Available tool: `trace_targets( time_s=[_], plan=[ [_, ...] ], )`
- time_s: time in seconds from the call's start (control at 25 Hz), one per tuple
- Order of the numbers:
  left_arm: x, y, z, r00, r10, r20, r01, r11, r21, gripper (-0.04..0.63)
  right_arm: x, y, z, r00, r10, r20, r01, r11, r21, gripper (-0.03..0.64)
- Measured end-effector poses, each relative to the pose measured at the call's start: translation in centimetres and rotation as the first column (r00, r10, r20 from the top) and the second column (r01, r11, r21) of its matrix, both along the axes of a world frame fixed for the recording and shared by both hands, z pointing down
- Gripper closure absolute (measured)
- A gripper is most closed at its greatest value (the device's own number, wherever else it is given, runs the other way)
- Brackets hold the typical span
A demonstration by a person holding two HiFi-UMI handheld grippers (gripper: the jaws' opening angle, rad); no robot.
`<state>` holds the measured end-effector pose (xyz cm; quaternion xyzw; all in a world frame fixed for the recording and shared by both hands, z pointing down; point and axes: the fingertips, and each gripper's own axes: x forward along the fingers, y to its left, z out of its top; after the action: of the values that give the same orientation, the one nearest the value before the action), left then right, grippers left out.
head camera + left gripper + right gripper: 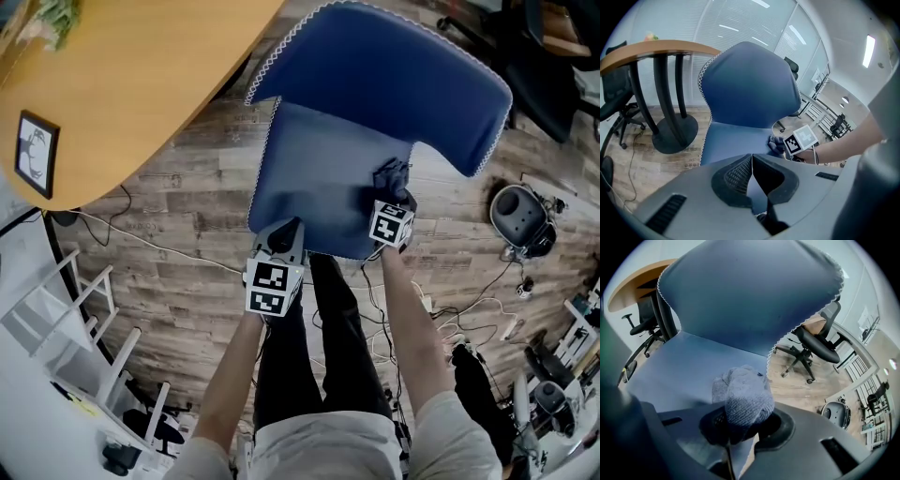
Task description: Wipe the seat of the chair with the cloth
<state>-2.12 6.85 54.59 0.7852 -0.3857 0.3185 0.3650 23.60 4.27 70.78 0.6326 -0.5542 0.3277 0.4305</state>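
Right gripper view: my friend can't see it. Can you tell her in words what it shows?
The right gripper is shut on a bunched grey cloth over a blue chair seat. The blue backrest, edged in white zigzag stitching, fills the top; a black office chair stands on wooden floor at right.

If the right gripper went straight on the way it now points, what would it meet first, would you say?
Probably the backrest: the right gripper, shut on the cloth, points low across the seat toward it. Depth is hard to judge.
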Motion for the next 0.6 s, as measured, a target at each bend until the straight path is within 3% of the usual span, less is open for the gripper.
trace_targets(
  time_s=[0.6],
  plan=[
    [-0.8,-0.1,0.4,1.0,-0.017,-0.01,0.017,1.0,-0.006,0.566,-2.7,0.4,-0.2,0.998,0.051,0.026,-0.051,0.999,-0.008,0.54]
  ],
)
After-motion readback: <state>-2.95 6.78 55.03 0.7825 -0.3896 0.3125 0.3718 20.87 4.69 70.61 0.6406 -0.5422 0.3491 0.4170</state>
